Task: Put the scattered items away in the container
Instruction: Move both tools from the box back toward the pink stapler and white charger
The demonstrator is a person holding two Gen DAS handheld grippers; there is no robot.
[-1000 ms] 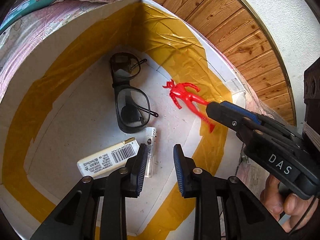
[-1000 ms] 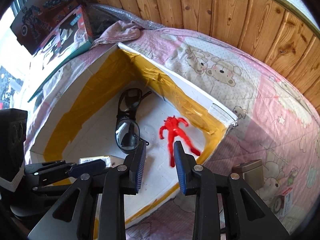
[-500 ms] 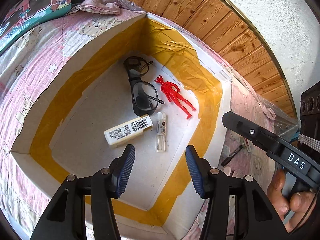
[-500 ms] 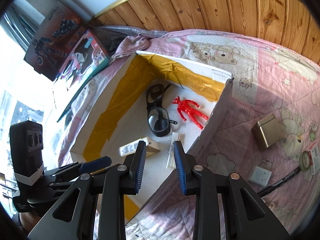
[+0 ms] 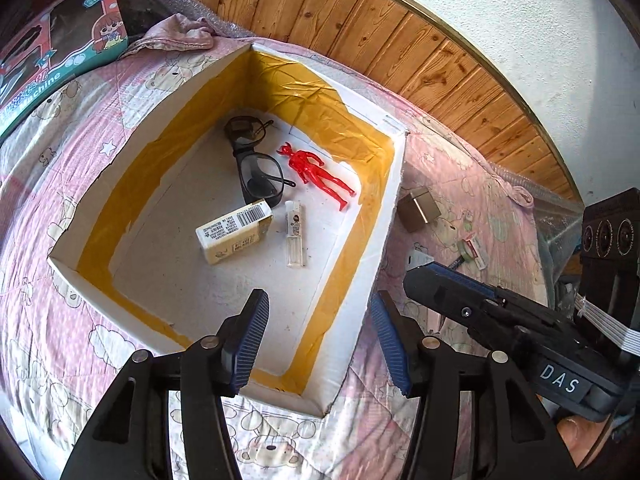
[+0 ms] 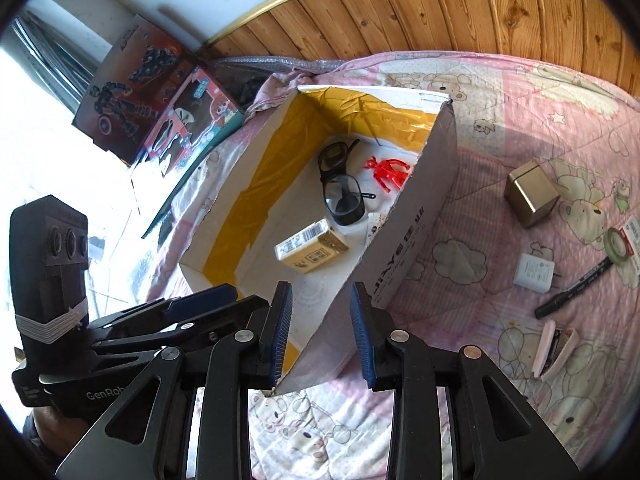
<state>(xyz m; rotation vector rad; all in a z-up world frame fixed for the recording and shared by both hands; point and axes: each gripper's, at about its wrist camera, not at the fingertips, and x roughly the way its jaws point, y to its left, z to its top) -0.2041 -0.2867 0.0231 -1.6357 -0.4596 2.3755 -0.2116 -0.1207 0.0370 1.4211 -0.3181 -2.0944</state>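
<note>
Now the left gripper [image 5: 318, 334] is spread wide and holds nothing; it hangs above the near corner of the cardboard box [image 5: 382, 240]. Beside it, the right gripper [image 6: 320, 330] is also parted and empty, with the near wall edge of the box [image 6: 416, 220] showing between its jaws. Inside the box lie black safety glasses [image 5: 256, 170], a red plastic figure [image 5: 316, 172], a clear lighter [image 5: 295, 234] and a small cream carton with a barcode [image 5: 234, 232]. On the pink bedcover [image 6: 520, 100], outside the box on the right, are a metal tin [image 6: 532, 194], a white charger [image 6: 534, 274], a black marker [image 6: 576, 288], a roll of tape [image 6: 618, 246] and a pink case [image 6: 554, 348].
</note>
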